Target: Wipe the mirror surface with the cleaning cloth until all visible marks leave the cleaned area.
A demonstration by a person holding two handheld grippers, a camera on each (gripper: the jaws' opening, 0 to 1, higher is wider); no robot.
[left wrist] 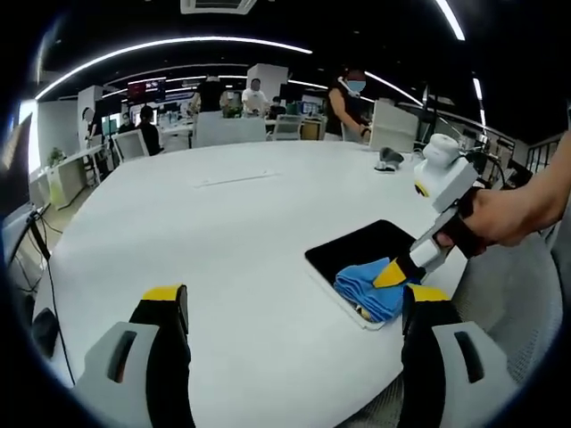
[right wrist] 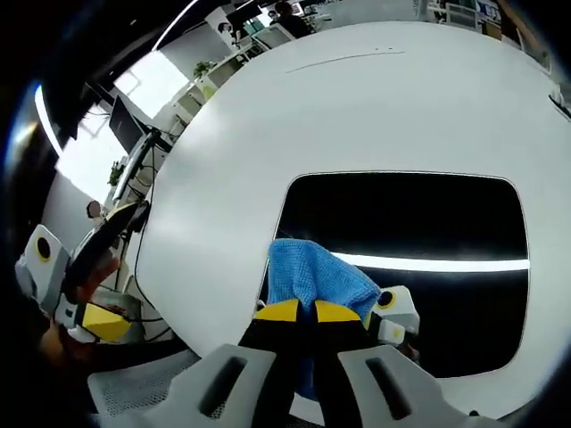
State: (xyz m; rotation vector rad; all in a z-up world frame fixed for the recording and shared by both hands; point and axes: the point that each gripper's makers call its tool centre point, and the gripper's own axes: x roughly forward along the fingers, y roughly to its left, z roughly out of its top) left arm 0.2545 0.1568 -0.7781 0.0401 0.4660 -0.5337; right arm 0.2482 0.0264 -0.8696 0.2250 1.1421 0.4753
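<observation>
One mirror (right wrist: 419, 259) is lying flat near the edge of a large white round table (left wrist: 214, 241), reflecting a ceiling light strip. One blue cleaning cloth (right wrist: 308, 276) is resting on the mirror's near corner, pinched by the right gripper (right wrist: 298, 310), whose jaws are closing tightly on it. The left gripper (left wrist: 294, 308) is hovering over bare tabletop, jaws spread wide, holding nothing. Several people are standing in the open office behind.

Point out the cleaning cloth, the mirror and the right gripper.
cleaning cloth (right wrist: 312, 276): right gripper view, its blue upper fold.
mirror (right wrist: 428, 218): right gripper view, its bare dark glass.
right gripper (right wrist: 299, 310): right gripper view, between its yellow tips.
</observation>
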